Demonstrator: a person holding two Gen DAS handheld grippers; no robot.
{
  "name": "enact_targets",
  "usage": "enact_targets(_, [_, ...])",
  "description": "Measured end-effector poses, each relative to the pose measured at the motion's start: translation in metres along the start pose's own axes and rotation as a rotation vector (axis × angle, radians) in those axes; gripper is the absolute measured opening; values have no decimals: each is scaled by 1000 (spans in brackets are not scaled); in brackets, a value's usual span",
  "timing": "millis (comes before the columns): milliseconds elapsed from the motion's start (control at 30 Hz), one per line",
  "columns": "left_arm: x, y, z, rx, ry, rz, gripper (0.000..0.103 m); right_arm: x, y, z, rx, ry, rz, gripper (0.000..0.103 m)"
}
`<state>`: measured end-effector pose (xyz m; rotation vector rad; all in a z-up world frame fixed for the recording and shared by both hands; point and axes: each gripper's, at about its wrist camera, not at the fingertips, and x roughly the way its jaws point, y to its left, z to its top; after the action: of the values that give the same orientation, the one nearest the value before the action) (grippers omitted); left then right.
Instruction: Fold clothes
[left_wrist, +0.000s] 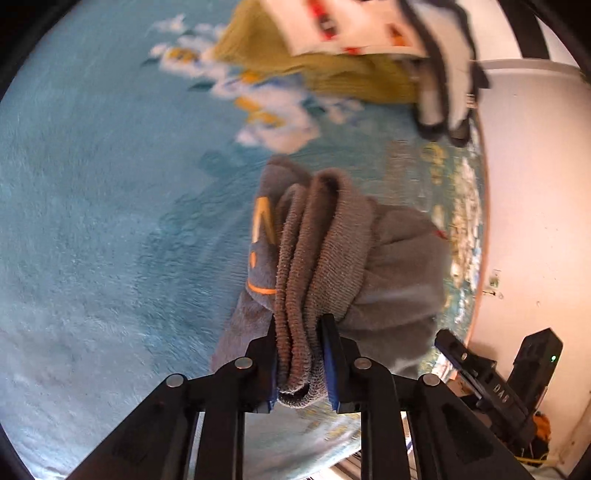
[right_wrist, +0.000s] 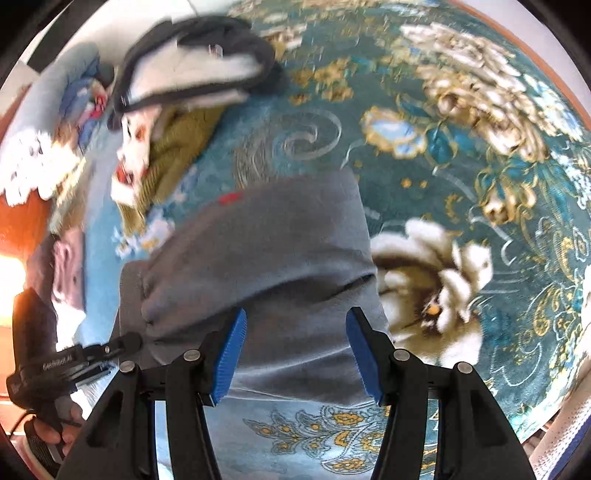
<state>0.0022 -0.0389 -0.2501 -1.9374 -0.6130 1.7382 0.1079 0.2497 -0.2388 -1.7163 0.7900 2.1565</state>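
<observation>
A grey garment (left_wrist: 388, 266) with ribbed cuff and orange print hangs bunched from my left gripper (left_wrist: 299, 332), which is shut on its ribbed edge above the blue patterned carpet (left_wrist: 92, 221). In the right wrist view the same grey garment (right_wrist: 266, 258) lies spread below my right gripper (right_wrist: 295, 325), whose blue-padded fingers (right_wrist: 232, 350) are open and empty just above it. The left gripper's body (right_wrist: 55, 365) shows at the lower left of that view.
An olive knit garment (left_wrist: 332, 74) with a white printed garment (left_wrist: 332, 22) on it lies at the far side. A black-and-white garment (right_wrist: 192, 70) lies beside them. A white wall (left_wrist: 535, 184) bounds the carpet on the right.
</observation>
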Motion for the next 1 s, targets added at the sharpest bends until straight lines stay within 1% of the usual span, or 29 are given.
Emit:
enact_targets(167, [2, 1, 5, 15, 12, 45, 26, 41, -13, -8, 50, 91, -24, 58])
enact_targets(233, [2, 1, 7, 21, 17, 63, 28, 42, -14, -7, 56, 104, -25, 58])
enact_targets(300, [3, 2, 9, 26, 22, 81, 32, 33, -11, -4, 47, 98, -23, 58])
enact_targets(333, [1, 0, 10, 37, 19, 91, 32, 24, -9, -2, 41, 86, -23, 58])
enact_targets(433, [-22, -19, 12, 126, -26, 114, 32, -1, -4, 7, 26, 23, 2, 58])
enact_targets(500, [-24, -32, 21, 161, -43, 114, 32, -10, 4, 17, 10, -8, 10, 58])
enact_targets(633, [-17, -54, 36, 242, -50, 102, 32, -3, 23, 33, -16, -20, 34, 58])
enact_targets(700, [5, -61, 41, 272, -26, 126, 32, 7, 33, 39, -42, -17, 47, 58])
enact_targets(733, [13, -63, 43, 279, -16, 133, 33, 15, 35, 40, -49, -3, 47, 58])
enact_targets(800, [16, -54, 43, 244, 0, 116, 32, 33, 37, 40, -54, 32, 43, 58])
enact_targets(867, [20, -45, 43, 209, 15, 98, 32, 50, 32, 38, -28, 85, 39, 58])
enact_targets(900, [22, -41, 42, 192, 23, 89, 32, 52, 29, 37, -14, 97, 45, 58])
enact_targets(933, [23, -37, 42, 174, 31, 80, 35, 48, 26, 36, -5, 89, 64, 58])
enact_targets(967, [23, -31, 42, 155, 35, 75, 51, 42, 23, 35, 3, 77, 85, 58])
enact_targets(1000, [18, -21, 42, 128, 29, 82, 74, 36, 18, 34, 10, 68, 99, 58])
